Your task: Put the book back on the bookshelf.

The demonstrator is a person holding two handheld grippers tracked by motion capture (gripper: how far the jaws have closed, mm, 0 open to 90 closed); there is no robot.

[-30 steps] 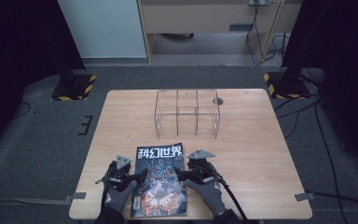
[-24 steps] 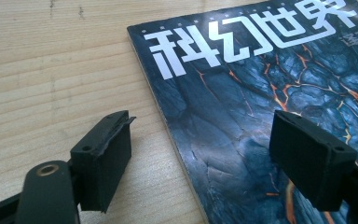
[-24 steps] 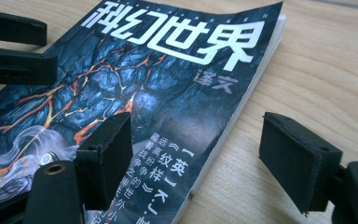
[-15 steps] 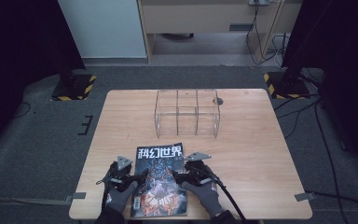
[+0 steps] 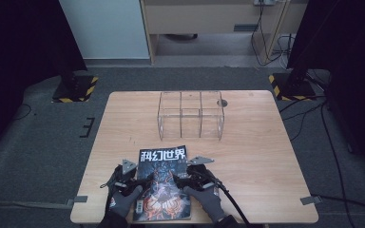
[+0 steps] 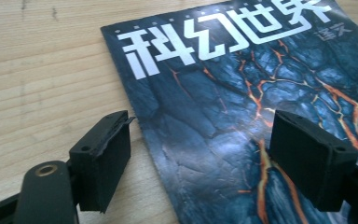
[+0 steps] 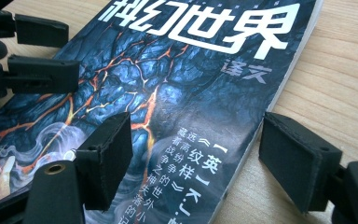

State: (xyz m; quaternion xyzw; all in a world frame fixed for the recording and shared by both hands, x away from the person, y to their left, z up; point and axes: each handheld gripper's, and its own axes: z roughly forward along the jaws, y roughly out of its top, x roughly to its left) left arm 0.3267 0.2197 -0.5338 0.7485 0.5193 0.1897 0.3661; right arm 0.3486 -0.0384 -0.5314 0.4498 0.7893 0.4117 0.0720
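Observation:
A dark magazine (image 5: 164, 190) with orange lava-like cracks and white Chinese title lettering lies flat on the wooden table (image 5: 256, 156) near its front edge. My left gripper (image 5: 137, 180) is open at the magazine's left edge; in the left gripper view (image 6: 200, 140) one jaw is over bare wood and the other over the cover (image 6: 223, 93). My right gripper (image 5: 183, 176) is open at the right edge, and its jaws (image 7: 200, 140) straddle the spine of the magazine (image 7: 177, 74). The left gripper (image 7: 72, 52) also appears across the cover there. Gloved hands hold both.
A clear acrylic organiser (image 5: 190, 114) with several compartments stands at the back middle of the table. A small round hole (image 5: 222, 102) sits in the tabletop beside it. Dark floor, cables and black stands with striped bases surround the table.

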